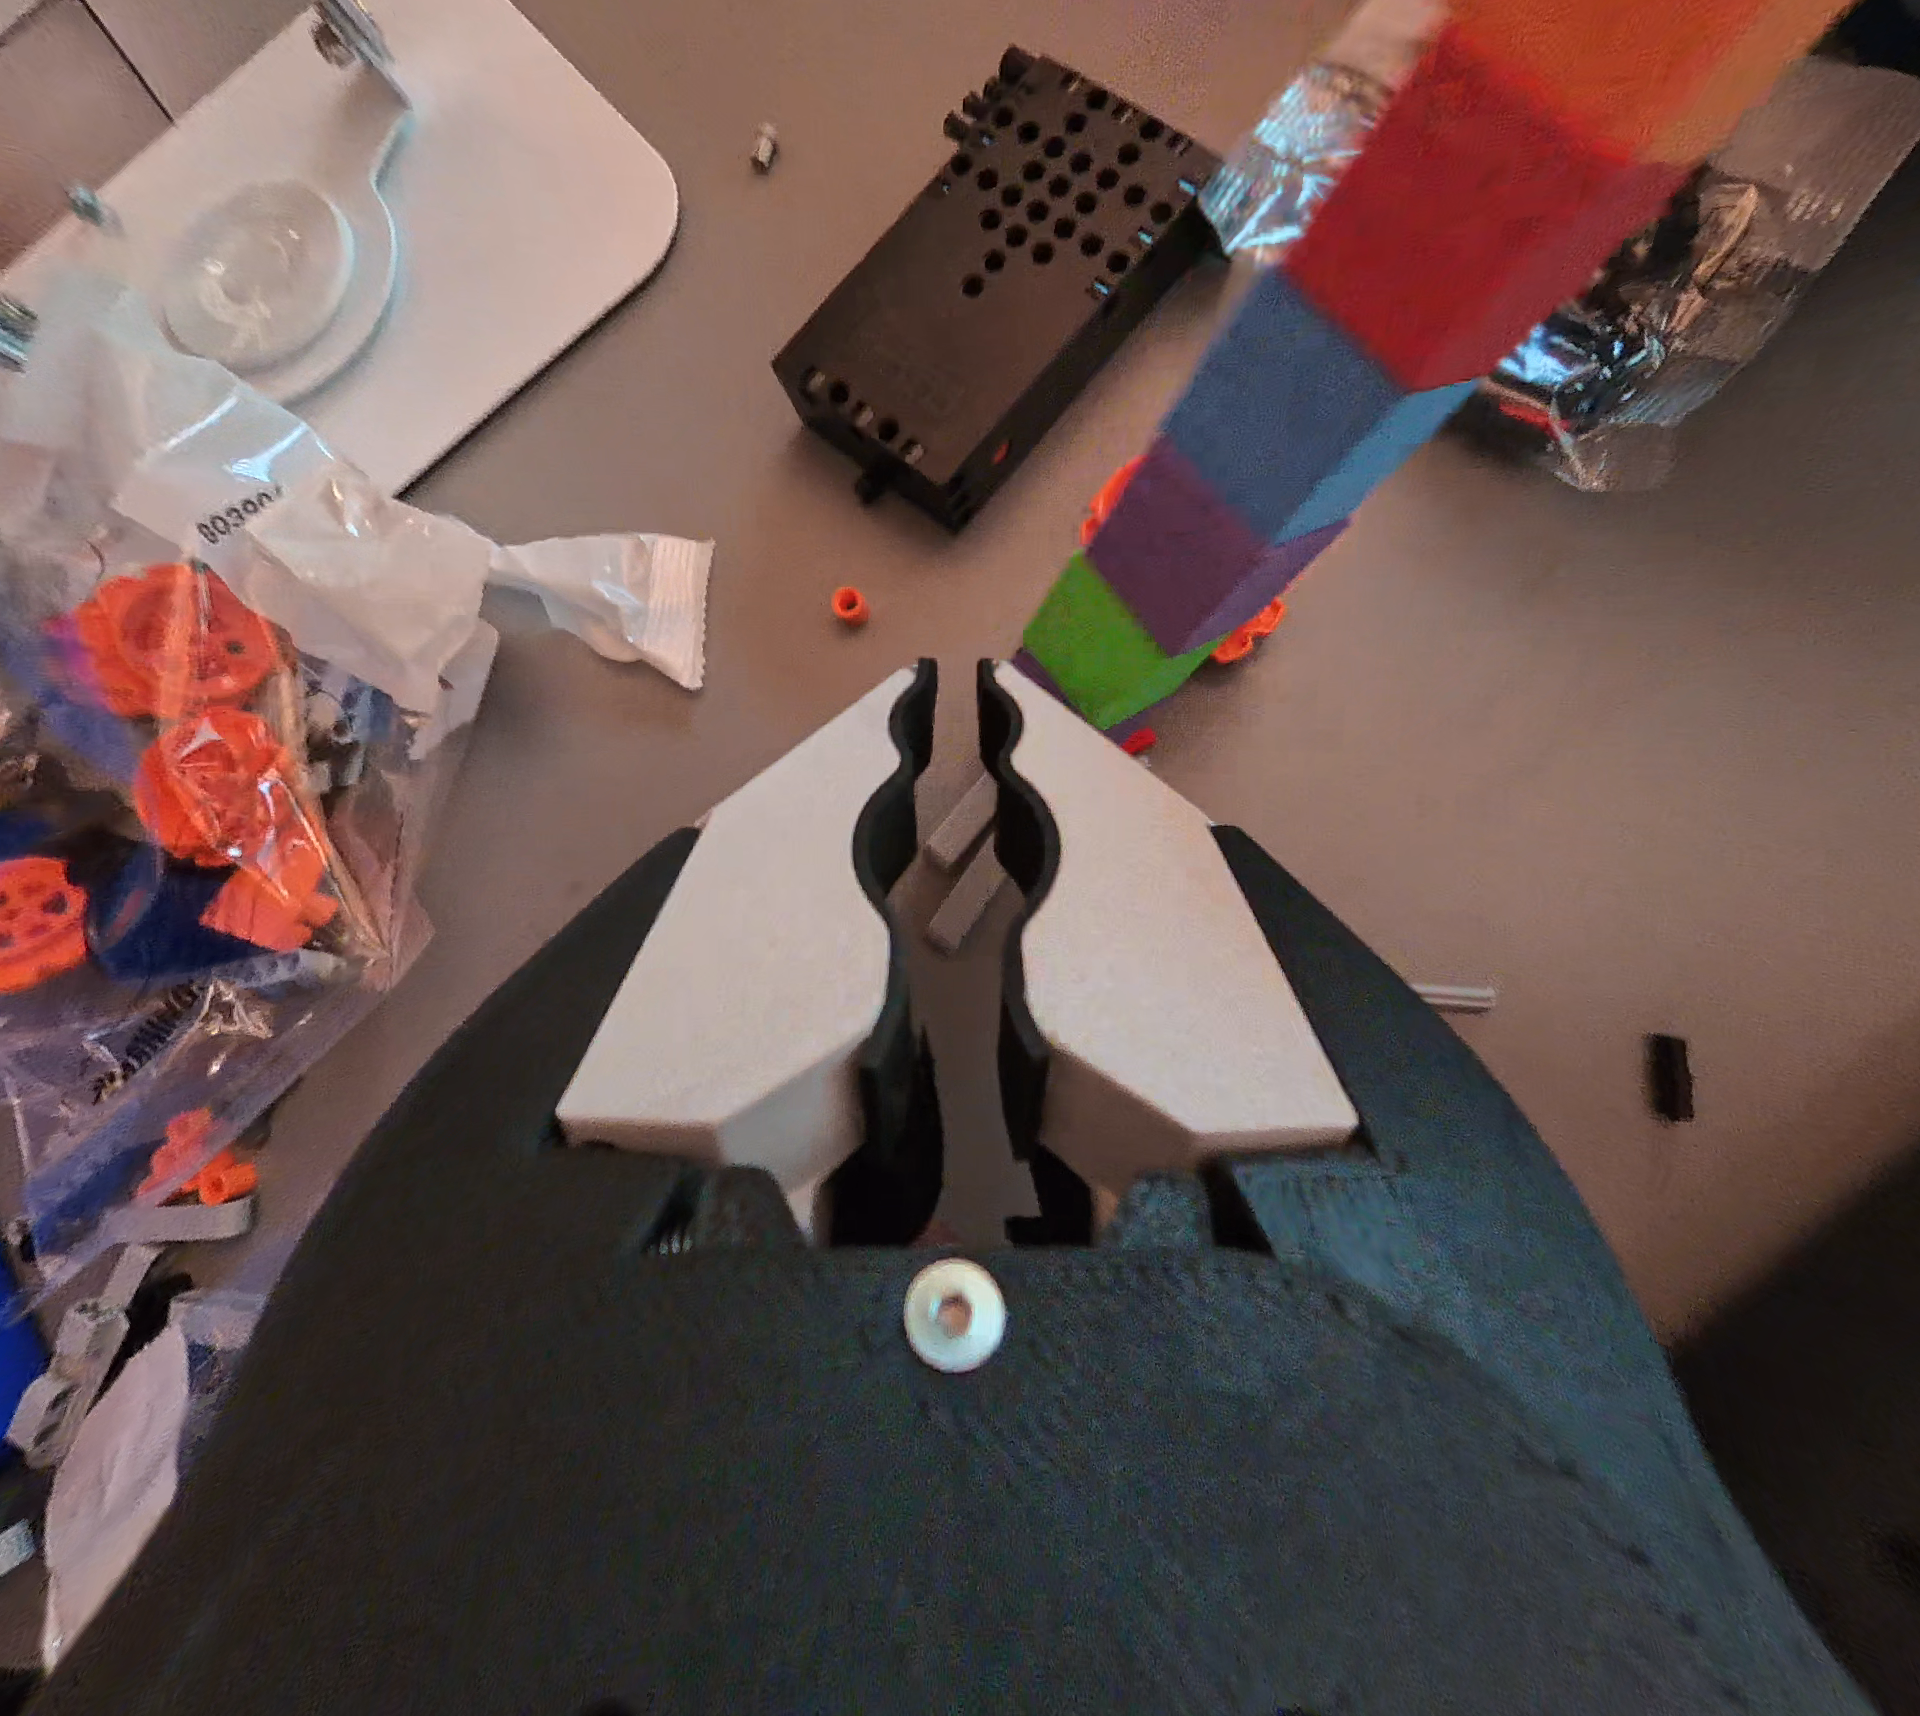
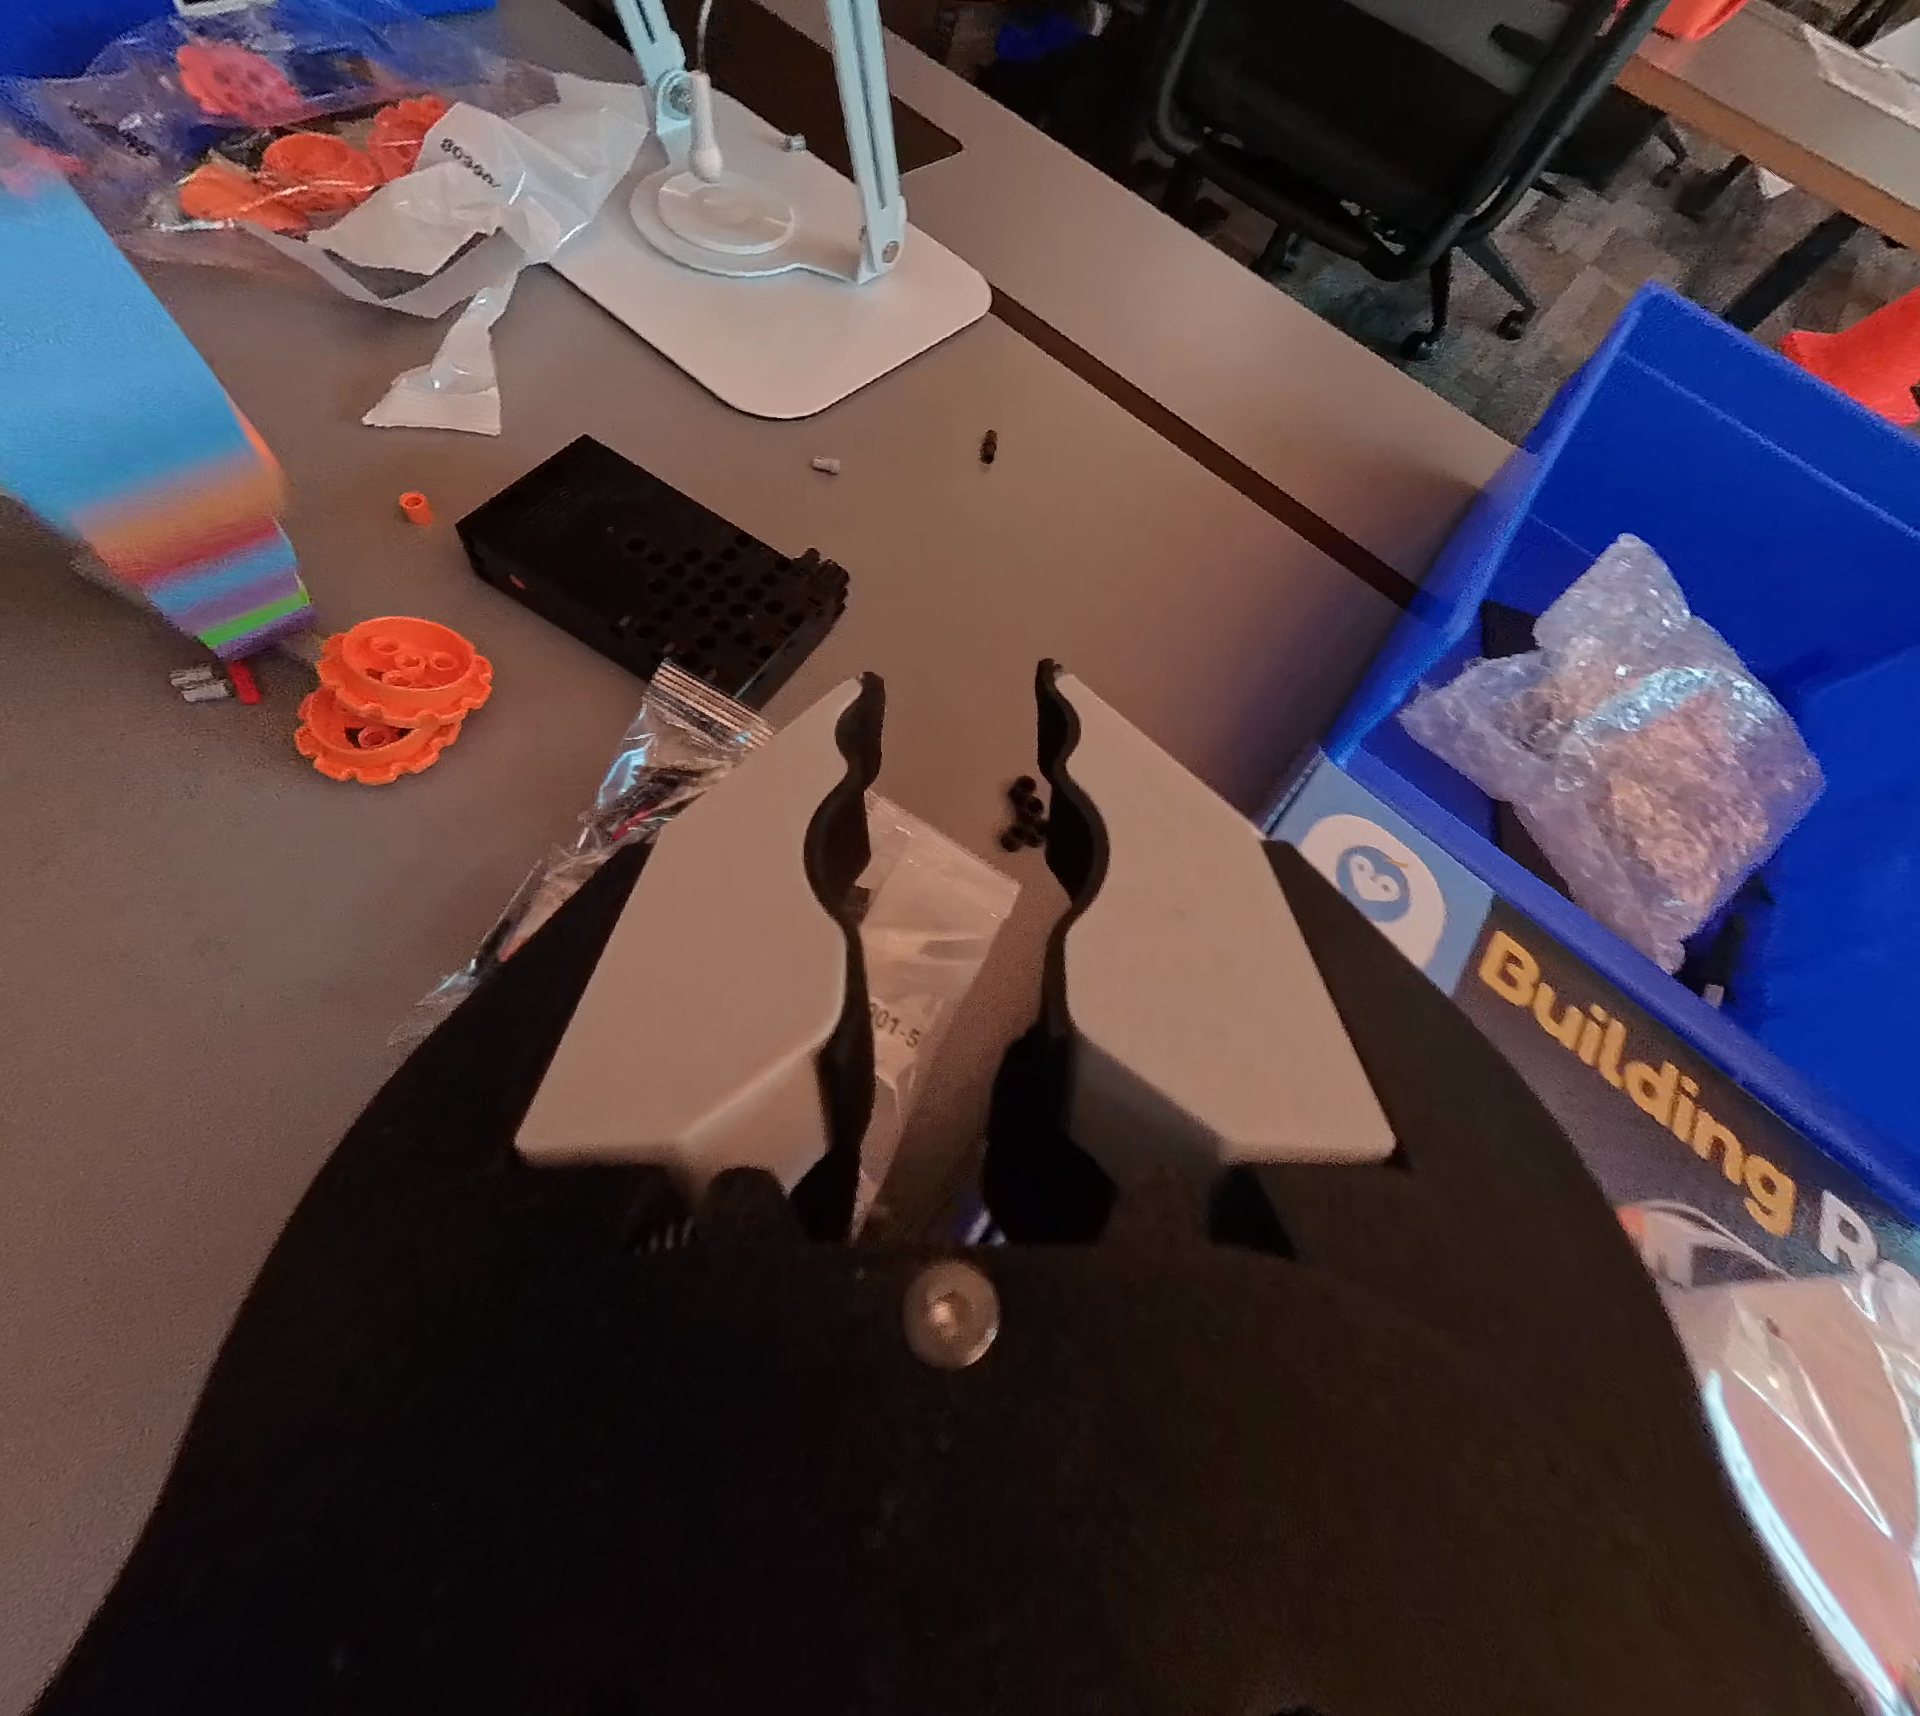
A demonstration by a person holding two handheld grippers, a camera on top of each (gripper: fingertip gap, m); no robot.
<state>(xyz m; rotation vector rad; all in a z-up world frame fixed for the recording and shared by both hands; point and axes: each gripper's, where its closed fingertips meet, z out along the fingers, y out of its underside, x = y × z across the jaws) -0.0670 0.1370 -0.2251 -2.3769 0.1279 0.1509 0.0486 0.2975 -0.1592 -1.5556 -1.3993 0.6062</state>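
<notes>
My left gripper (image 1: 956,679) hangs over the grey table, its jaws a narrow gap apart with nothing between them. Two small grey pegs (image 1: 961,825) lie on the table under the gap. A blurred multicoloured striped column (image 1: 1299,440) slants down to the table just right of the fingertips; it also shows in the right wrist view (image 2: 135,471). Two orange gear wheels (image 2: 400,669) lie beside its foot. My right gripper (image 2: 961,679) is open and empty above a clear zip bag (image 2: 686,731), with small black pieces (image 2: 1023,809) under it.
A black perforated box (image 1: 997,284) lies mid-table. A bag of orange and blue parts (image 1: 187,783) and a white lamp base (image 1: 468,232) are to the left, a foil bag (image 1: 1662,295) to the right. A blue bin (image 2: 1714,523) and a printed box (image 2: 1558,1095) stand at the right. The grippers' ends are close to 20 centimetres from one another.
</notes>
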